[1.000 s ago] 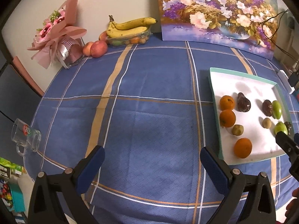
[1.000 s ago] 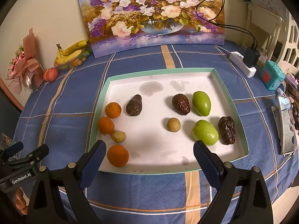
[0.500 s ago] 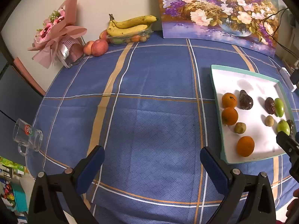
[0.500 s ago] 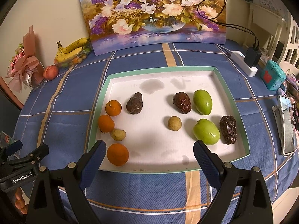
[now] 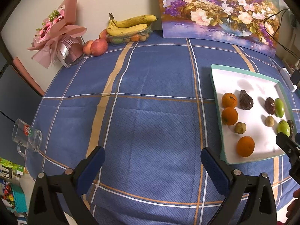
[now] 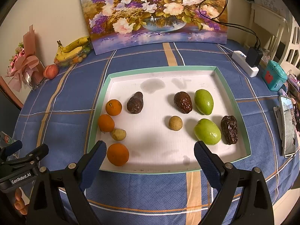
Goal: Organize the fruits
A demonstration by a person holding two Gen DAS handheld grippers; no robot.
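**Two open grippers over a checked tablecloth, fruit tray ahead**

My right gripper (image 6: 148,157) hangs above the near edge of a white tray with a green rim (image 6: 159,68), its blue-padded jaws wide apart and holding nothing. My left gripper (image 5: 152,161) is off to the side over bare blue checked tablecloth (image 5: 150,78), jaws equally spread and empty; from there the tray sits to the right.

On the tray I count ten fruits. Three oranges line the left side: one at the back (image 6: 113,107), one in the middle (image 6: 106,123) touching the rim, and the largest nearest me (image 6: 118,154), just beside my right gripper's left jaw. Two small tan round fruits: one (image 6: 118,134) between the near oranges, one (image 6: 175,123) mid-tray. Three wrinkled dark brown fruits (image 6: 135,103) (image 6: 183,102) (image 6: 229,130). Two green fruits (image 6: 203,102) (image 6: 207,131), the nearer just beyond my right jaw.

Around the tray: a flower painting (image 6: 155,13) leaning on the wall, two bananas (image 5: 129,25) atop a clear container of small fruit, two apples (image 5: 95,46), a pink bouquet (image 5: 56,31), a glass mug (image 5: 26,136) at the table's left edge, a power strip with a black plug (image 6: 248,61), a teal box (image 6: 274,75) and a phone (image 6: 287,127).
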